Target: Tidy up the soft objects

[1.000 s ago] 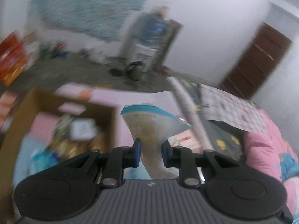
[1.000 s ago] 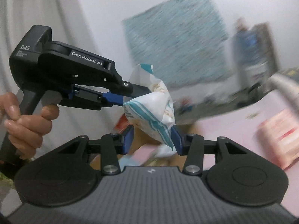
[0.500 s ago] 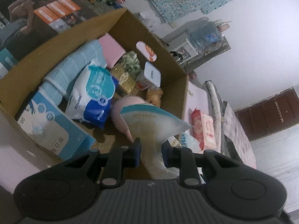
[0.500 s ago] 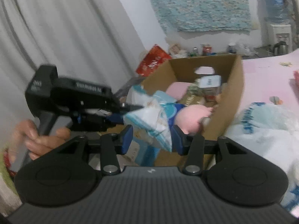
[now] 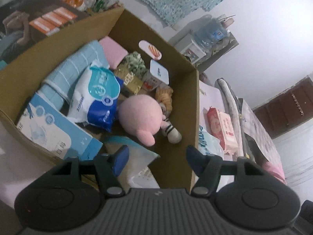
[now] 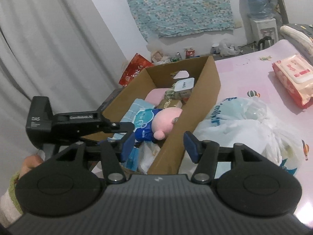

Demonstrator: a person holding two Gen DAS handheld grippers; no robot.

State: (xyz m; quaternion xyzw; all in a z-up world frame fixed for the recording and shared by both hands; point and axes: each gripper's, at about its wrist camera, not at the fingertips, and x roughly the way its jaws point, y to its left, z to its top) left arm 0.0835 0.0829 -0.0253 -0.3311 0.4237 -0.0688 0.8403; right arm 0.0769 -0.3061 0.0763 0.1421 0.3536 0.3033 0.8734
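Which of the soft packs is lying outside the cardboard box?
The red-and-peach wipes pack, lying on the pink table; the blue-and-white pack sits inside the box.

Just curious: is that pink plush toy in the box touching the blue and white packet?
Touching. In the left wrist view the pink plush toy presses against the blue and white packet, no gap between them.

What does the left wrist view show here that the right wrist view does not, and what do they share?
Only the left wrist view shows the brown door and the blue-and-white box in the carton's near corner. Only the right wrist view shows the grey curtain, the kettle and the left gripper from the side. Both show the cardboard box, pink plush toy, wet wipes pack and white plastic bag.
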